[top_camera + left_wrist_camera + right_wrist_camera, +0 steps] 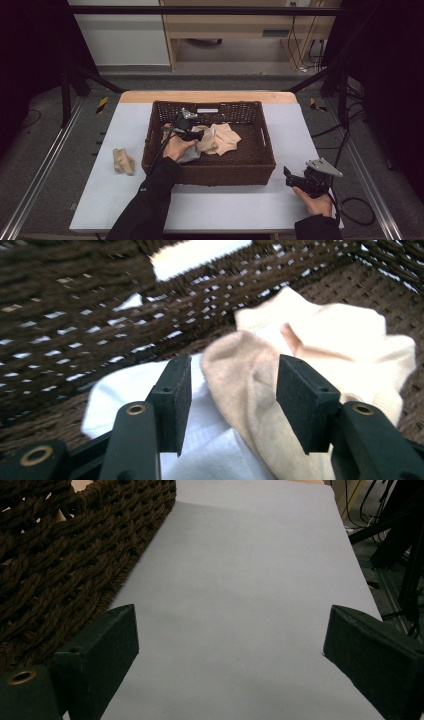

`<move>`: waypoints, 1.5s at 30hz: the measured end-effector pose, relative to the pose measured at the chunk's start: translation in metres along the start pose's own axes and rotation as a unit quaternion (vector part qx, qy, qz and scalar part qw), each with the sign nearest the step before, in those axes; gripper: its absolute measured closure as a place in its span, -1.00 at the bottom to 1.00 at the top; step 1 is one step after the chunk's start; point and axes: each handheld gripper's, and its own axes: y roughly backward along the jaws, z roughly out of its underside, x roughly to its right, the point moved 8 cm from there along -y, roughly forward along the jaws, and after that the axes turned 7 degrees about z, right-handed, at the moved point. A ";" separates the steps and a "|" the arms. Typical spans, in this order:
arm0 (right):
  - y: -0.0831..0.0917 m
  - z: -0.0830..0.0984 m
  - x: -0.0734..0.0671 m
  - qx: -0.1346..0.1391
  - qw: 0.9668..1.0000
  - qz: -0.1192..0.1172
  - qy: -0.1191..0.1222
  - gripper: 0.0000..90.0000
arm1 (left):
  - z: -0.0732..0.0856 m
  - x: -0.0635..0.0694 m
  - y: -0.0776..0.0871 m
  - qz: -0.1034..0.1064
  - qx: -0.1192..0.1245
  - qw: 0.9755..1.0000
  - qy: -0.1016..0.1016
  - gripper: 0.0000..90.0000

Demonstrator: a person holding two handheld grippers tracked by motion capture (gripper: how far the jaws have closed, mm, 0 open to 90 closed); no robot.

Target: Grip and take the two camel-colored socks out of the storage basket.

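A brown wicker basket [210, 175] stands mid-table with beige socks [226, 138] and a white cloth [190, 155] inside. My left gripper [201, 135] reaches into the basket over them. In the left gripper view its jaws [234, 371] stand open. A beige sock [240, 395] lies between them on the white cloth [130, 390], and neither pad presses on it. A second beige sock [350, 335] lies beyond, near the basket wall [75, 315]. My right gripper [288, 176] rests at the table's front right, open [230, 625] over bare tabletop, beside the basket [60, 555].
Another beige sock [123, 161] lies on the white tabletop [240, 205] left of the basket. Black frame posts and cables stand on the floor at both sides. A wooden desk stands behind the table.
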 end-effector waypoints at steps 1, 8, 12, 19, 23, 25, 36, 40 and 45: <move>0.000 0.000 0.000 0.000 1.000 0.000 0.001 -0.83 | 0.001 0.001 -0.002 0.006 -0.004 1.000 0.003 0.02; 0.000 0.000 0.000 0.001 1.000 0.000 0.000 -0.83 | 0.006 0.005 -0.008 0.020 -0.022 1.000 0.007 -0.02; 0.000 0.000 0.000 0.000 1.000 -0.001 0.000 -0.83 | 0.007 0.006 -0.006 0.024 -0.029 0.999 0.007 0.42; 0.000 0.000 0.000 0.001 1.000 0.000 0.001 -0.83 | 0.004 0.011 -0.002 0.042 -0.032 0.999 0.007 0.83; 0.000 0.000 0.001 0.001 1.000 0.001 0.000 -0.83 | 0.001 0.013 0.002 0.046 -0.022 0.999 0.003 0.89; 0.000 0.000 0.001 0.002 1.000 0.001 0.000 -0.83 | -0.004 0.016 0.007 0.054 -0.005 0.999 0.001 0.89; 0.001 -0.001 0.002 0.002 1.000 0.003 0.000 -0.83 | -0.020 0.036 0.036 0.074 0.057 0.995 -0.038 0.89; 0.001 0.000 0.002 0.001 1.000 0.003 0.000 -0.83 | -0.035 0.037 0.066 0.079 0.106 0.991 -0.037 0.89; 0.001 0.000 0.002 0.001 1.000 0.005 0.001 -0.83 | -0.046 0.037 0.095 0.081 0.149 0.985 -0.031 0.89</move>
